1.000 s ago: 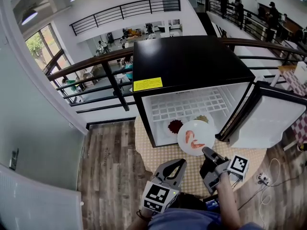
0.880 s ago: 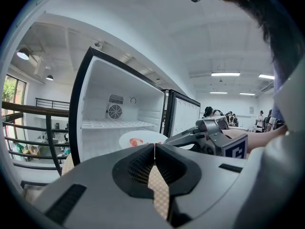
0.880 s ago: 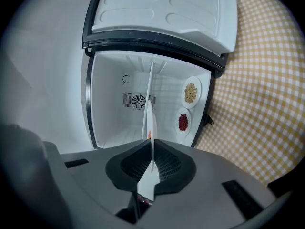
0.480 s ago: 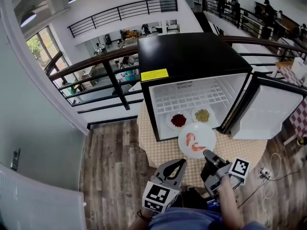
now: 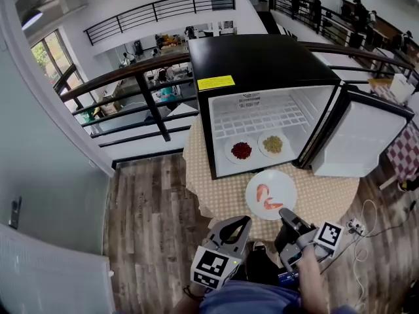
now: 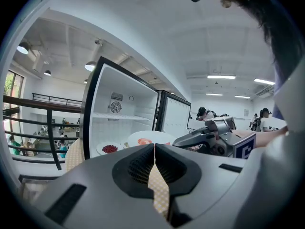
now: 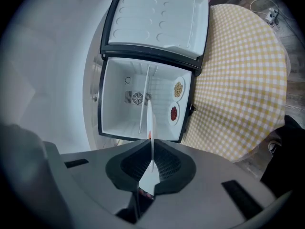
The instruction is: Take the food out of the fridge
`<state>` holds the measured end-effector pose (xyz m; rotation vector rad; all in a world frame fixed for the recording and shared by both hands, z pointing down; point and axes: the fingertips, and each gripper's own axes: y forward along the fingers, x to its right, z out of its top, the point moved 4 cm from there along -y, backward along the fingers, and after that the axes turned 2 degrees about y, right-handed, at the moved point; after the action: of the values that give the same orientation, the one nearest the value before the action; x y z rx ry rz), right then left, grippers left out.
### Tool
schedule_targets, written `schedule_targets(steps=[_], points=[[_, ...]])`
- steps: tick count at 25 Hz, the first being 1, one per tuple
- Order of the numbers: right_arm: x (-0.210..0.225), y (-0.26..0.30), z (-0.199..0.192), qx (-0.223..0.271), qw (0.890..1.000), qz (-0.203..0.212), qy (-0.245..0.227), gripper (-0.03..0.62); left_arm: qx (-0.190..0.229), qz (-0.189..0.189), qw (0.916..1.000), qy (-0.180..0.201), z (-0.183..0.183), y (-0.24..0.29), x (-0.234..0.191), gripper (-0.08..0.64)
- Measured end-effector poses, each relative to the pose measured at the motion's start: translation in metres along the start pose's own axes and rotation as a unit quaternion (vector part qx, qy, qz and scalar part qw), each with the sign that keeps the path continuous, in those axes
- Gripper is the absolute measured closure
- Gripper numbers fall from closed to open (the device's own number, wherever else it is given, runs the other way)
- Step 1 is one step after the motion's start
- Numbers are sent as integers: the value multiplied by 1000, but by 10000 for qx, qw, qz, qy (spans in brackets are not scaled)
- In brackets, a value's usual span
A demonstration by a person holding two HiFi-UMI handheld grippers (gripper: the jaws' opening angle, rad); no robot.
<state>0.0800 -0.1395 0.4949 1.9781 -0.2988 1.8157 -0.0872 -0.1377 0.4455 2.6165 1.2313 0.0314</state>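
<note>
Viewing from the head camera, you hold the shrimp plate (image 5: 270,192) over the table (image 5: 222,196) at 6 o'clock of the fridge (image 5: 262,64); left gripper view shows your left gripper (image 6: 155,149) closed and empty; right gripper view shows your right gripper (image 7: 151,163) clamping the plate's rim, so next you likely need to lower it flat and release.

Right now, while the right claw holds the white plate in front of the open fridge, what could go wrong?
1. The right claw pinches the round white plate only at its near rim, so the plate may tip and the pink food pieces may slide off.
2. The open white fridge door stands close on the plate's right. A swing that way could knock the plate.
</note>
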Motion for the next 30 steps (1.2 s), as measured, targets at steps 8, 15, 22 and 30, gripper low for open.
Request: schedule_targets(steps=[8,15,22,30], points=[[-2,-5,-20,-88,9999,-16,-71,566,18,88,9999,-98,-12,-19,-2,543],[-3,1,-26,-358,9993,69,-60,566,33,420,9990,-134,-9,-32,-7,543],[1,-19,-9,-610,9981,56,-97,566,68,882,9958,-240,-6,-31,8,543],[9,-73,31,-727,9972,125,-118,566,59,1191,9924,-299,-7,-12,63,543]])
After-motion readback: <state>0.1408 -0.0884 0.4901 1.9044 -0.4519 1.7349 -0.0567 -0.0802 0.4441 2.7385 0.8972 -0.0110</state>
